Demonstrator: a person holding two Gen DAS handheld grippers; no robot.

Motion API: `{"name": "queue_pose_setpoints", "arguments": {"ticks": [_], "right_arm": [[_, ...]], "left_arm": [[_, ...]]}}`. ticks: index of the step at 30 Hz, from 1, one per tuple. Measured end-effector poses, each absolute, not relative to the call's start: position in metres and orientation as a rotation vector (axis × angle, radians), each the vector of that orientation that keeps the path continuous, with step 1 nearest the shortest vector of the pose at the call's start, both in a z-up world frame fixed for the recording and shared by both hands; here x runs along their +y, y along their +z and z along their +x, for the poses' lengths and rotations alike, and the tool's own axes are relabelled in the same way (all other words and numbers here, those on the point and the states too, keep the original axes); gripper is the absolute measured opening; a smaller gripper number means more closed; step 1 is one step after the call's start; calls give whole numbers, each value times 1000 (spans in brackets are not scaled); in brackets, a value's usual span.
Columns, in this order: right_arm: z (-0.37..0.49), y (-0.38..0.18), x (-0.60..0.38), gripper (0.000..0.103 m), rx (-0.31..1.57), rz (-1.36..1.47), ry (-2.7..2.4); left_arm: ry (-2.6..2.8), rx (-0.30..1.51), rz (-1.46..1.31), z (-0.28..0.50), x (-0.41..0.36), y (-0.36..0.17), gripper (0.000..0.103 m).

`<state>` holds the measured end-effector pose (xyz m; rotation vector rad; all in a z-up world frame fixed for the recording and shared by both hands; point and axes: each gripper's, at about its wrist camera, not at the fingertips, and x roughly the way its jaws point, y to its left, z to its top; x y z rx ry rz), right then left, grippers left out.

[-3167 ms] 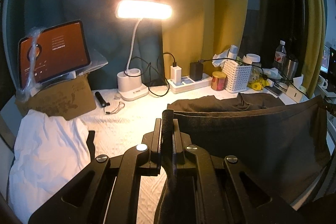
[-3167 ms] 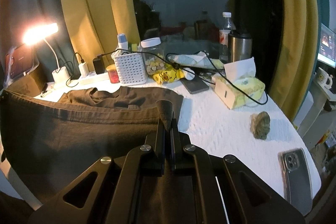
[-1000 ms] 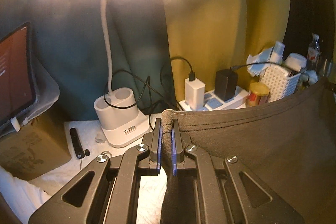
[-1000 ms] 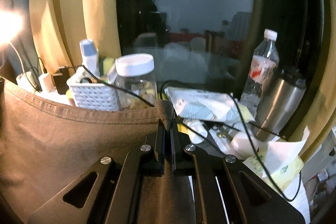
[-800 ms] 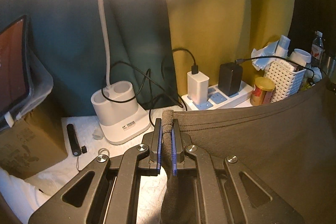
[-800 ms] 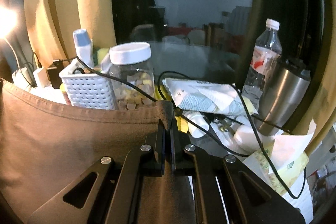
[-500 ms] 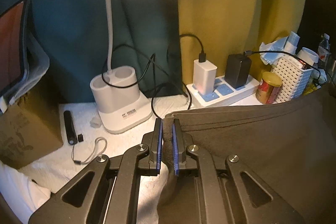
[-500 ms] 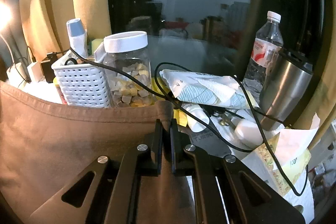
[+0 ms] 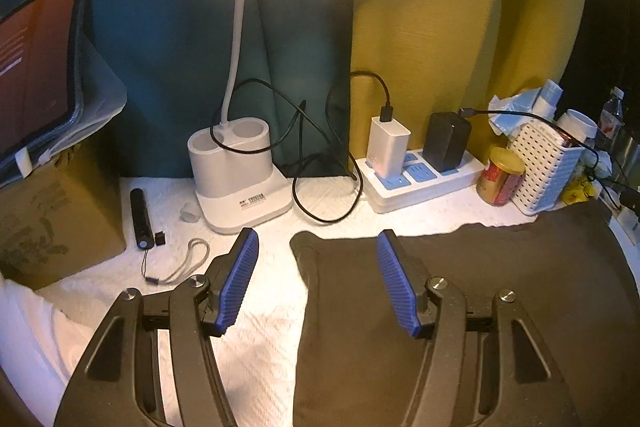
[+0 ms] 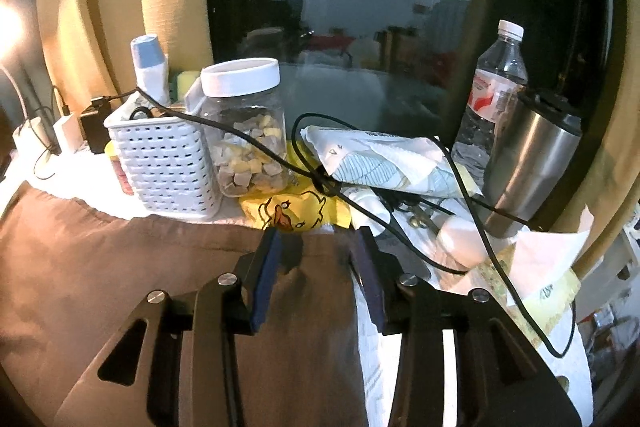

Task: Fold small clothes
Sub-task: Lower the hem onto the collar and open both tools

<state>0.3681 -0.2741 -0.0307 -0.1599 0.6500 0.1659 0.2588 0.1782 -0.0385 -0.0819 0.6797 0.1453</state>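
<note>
Left claw [image 9: 316, 283]: blue pads spread and opening; corner of the dark garment [image 9: 460, 307] lies between them on the white-covered surface [image 9: 260, 339], untouched by either pad. Garment lies flat, just in front of the white basket [image 9: 544, 171].

Left view only: lamp base [image 9: 240, 179], power strip [image 9: 416, 179] and red tin [image 9: 500, 177], all left of the basket.

Right claw [image 10: 316, 259]: pads apart, opening, over the garment's other top corner [image 10: 312, 267]; contact with the cloth looks unlikely, but shadow hides the pad edges. Right view only: snack jar [image 10: 246, 127], steel tumbler [image 10: 528, 155], water bottle [image 10: 496, 83], right of the basket [image 10: 164, 163].
</note>
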Motion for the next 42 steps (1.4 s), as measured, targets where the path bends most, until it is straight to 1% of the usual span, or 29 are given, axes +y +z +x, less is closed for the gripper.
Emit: {"name": "queue_pose_setpoints", "arguments": {"ticks": [13, 21, 23, 25, 26, 35, 42], "right_arm": [[318, -24, -289, 41, 666, -137, 151], [281, -25, -307, 41, 689, -81, 166], [270, -28, -313, 42, 701, -71, 159], [263, -32, -319, 47, 715, -61, 152], [259, -35, -324, 48, 723, -54, 147], [221, -62, -355, 48, 796, 5, 118], [191, -74, -359, 48, 836, 14, 130]], "left_arm": [[136, 688, -134, 209, 181, -35, 61], [130, 741, -191, 170, 179, -56, 61], [132, 765, -201, 161, 178, -64, 61], [127, 792, -209, 153, 178, -72, 61], [127, 806, -206, 148, 177, -76, 61], [125, 847, -217, 113, 171, -90, 61], [113, 870, -210, 92, 168, -95, 62]]}}
